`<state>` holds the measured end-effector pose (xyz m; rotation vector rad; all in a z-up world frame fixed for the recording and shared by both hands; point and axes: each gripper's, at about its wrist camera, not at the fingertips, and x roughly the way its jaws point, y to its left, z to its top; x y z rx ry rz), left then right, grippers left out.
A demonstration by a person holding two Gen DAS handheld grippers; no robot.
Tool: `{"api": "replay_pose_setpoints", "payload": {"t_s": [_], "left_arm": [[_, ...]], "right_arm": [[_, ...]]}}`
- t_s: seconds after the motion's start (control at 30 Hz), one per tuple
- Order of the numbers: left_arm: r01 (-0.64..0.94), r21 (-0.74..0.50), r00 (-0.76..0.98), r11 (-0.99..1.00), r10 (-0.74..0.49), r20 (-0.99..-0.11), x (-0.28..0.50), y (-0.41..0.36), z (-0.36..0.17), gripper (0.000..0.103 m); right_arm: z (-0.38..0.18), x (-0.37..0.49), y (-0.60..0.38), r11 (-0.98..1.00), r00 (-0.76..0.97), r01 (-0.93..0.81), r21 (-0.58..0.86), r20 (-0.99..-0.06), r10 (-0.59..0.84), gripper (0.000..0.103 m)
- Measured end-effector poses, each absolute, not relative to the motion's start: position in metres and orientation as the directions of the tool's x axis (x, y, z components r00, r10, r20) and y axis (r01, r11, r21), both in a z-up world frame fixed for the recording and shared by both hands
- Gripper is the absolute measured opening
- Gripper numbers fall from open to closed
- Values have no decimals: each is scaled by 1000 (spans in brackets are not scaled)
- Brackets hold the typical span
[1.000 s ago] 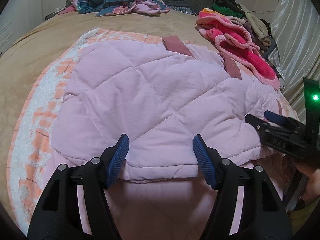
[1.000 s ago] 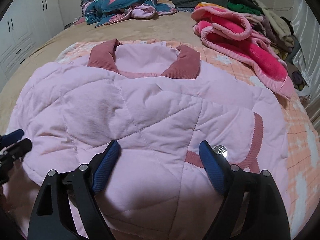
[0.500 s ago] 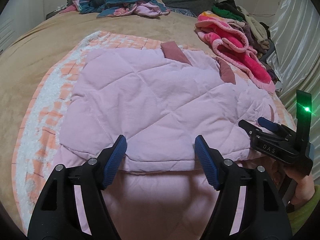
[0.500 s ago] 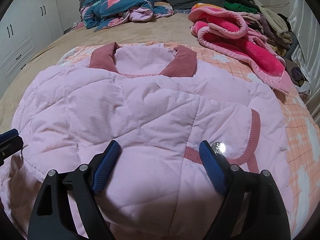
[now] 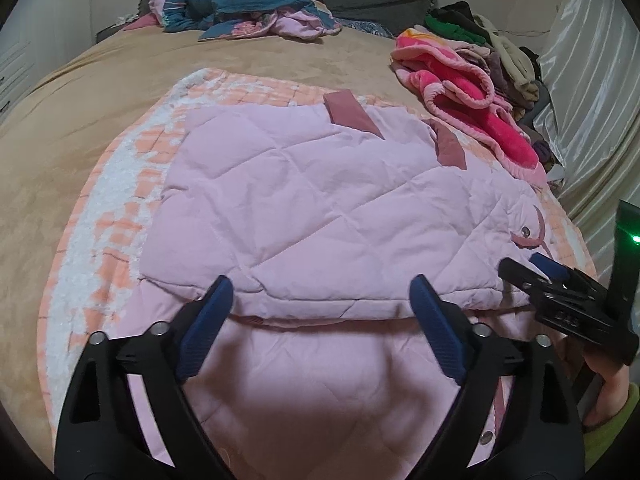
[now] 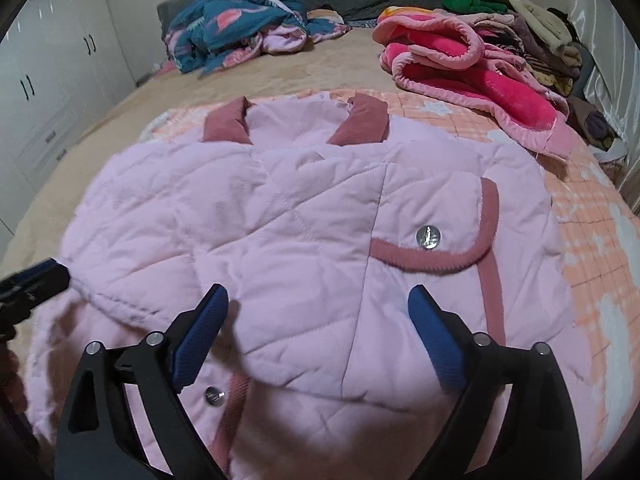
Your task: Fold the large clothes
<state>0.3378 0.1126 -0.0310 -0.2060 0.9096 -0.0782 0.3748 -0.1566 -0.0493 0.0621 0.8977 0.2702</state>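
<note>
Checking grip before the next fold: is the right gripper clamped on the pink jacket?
No, the right gripper has its fingers spread above the pink jacket.

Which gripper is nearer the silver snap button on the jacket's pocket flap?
Right. The right gripper hovers open just short of the snap button, which sits ahead toward its right finger. The left gripper is open farther along the jacket hem.

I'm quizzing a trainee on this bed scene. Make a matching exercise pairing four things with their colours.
Things:
1. quilted jacket
2. jacket collar
3. crumpled duvet
4. fleece blanket

Colours:
A. teal with pink print
B. hot pink
C. pale pink
D. dusty rose

Pairs: 1-C, 2-D, 3-A, 4-B
</note>
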Motion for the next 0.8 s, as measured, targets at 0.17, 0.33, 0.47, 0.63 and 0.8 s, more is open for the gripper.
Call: {"api": "replay_pose_setpoints", "payload": {"t_s": [0.17,0.33,0.47,0.63,0.8], "left_arm": [[-30,-216,620,976,-151,-770,334,113,-26,94],[-25,-249,625,968,-179,-760,328,115,-18,94],[-27,-221,642,975,-152,-751,322,114,-7,94],[-20,-228,668,974,-157,-728,314,114,8,94],[2,-219,686,976,-160,-710,305,111,23,94]], "right_arm": [[-32,359,-161,955,615,-208,211,-731,295,94],[-12,344,-160,949,639,-228,217,-703,314,94],[2,332,-160,945,654,-241,223,-682,328,94],[17,320,-162,943,675,-248,223,-658,333,94],[33,308,-168,941,699,-251,229,-629,340,99]]}}
